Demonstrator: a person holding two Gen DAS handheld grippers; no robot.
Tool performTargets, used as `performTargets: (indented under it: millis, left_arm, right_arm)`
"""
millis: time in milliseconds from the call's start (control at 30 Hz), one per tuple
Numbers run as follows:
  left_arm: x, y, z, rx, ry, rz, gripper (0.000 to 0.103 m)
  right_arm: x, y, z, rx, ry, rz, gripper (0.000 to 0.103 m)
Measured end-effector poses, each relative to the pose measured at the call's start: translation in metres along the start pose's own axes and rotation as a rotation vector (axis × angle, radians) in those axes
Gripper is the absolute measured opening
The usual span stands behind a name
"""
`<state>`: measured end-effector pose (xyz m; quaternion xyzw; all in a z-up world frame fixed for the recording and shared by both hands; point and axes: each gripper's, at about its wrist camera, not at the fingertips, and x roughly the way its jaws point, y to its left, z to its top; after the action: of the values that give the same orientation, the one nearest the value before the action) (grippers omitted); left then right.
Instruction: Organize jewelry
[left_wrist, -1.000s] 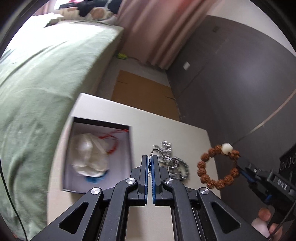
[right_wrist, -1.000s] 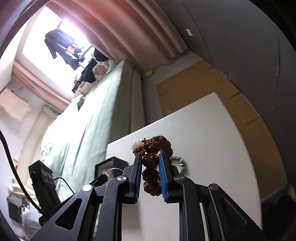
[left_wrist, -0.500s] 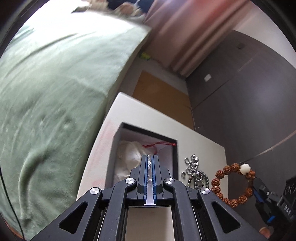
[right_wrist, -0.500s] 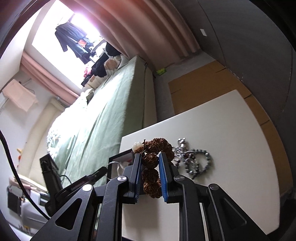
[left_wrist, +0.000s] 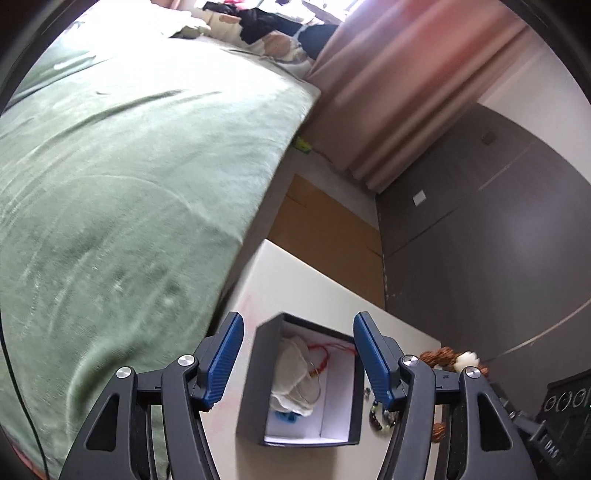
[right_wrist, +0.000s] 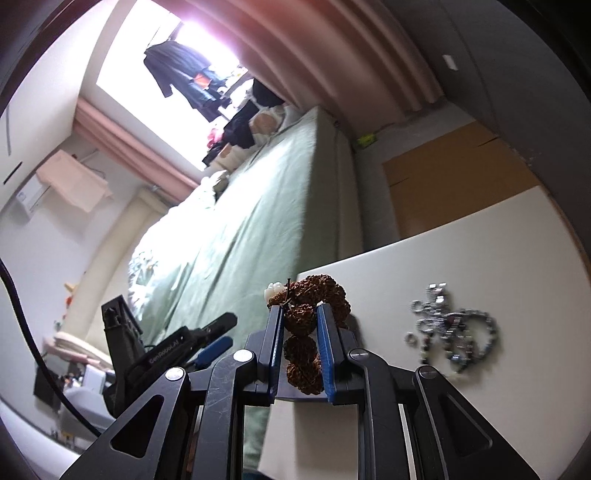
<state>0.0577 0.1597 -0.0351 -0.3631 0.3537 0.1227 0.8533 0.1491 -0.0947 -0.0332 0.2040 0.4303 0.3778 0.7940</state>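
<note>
A dark open box (left_wrist: 255, 387) with a white lining sits on the white table (left_wrist: 310, 288); it holds a cloth pouch (left_wrist: 291, 373) and a red cord (left_wrist: 325, 349). My left gripper (left_wrist: 298, 328) is open, its blue fingers standing on either side of the box. My right gripper (right_wrist: 300, 314) is shut on a brown seed-bead bracelet (right_wrist: 306, 295) with one white bead, held above the table. That bracelet also shows in the left wrist view (left_wrist: 443, 356), right of the box. A heap of silver chains and beads (right_wrist: 448, 332) lies on the table to the right.
A green bed (left_wrist: 129, 184) runs along the table's left side. Pink curtains (left_wrist: 399, 92) and a dark wall (left_wrist: 498, 240) stand behind. Brown cardboard (left_wrist: 325, 229) lies on the floor past the table's far edge.
My left gripper has opened and come over the box, which now sits between its fingers. My right gripper, still holding the bracelet, has shifted left, away from the silver heap.
</note>
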Motion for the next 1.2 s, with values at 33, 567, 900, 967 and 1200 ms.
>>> performTargets:
  millis: [33, 567, 900, 967, 1200]
  left_arm:
    - [-0.001, 0.004, 0.003, -0.012, -0.003, -0.002, 0.063]
    - [-0.017, 0.025, 0.013, -0.063, -0.042, -0.019, 0.063]
    - [-0.005, -0.012, -0.005, 0.035, -0.007, -0.032, 0.063]
    - [-0.002, -0.025, -0.012, 0.068, 0.004, -0.037, 0.063]
    - [0.015, -0.071, -0.04, 0.195, 0.06, -0.061, 0.063]
  right_arm:
    - [0.005, 0.002, -0.001, -0.004, 0.009, 0.003, 0.019]
    - [0.066, 0.003, -0.022, 0.032, 0.114, -0.082, 0.045]
    - [-0.013, -0.031, 0.003, 0.051, -0.015, -0.157, 0.07]
    - [-0.024, -0.042, 0.006, 0.068, -0.012, -0.182, 0.07]
    - [-0.043, -0.069, 0.008, 0.119, 0.004, -0.226, 0.07]
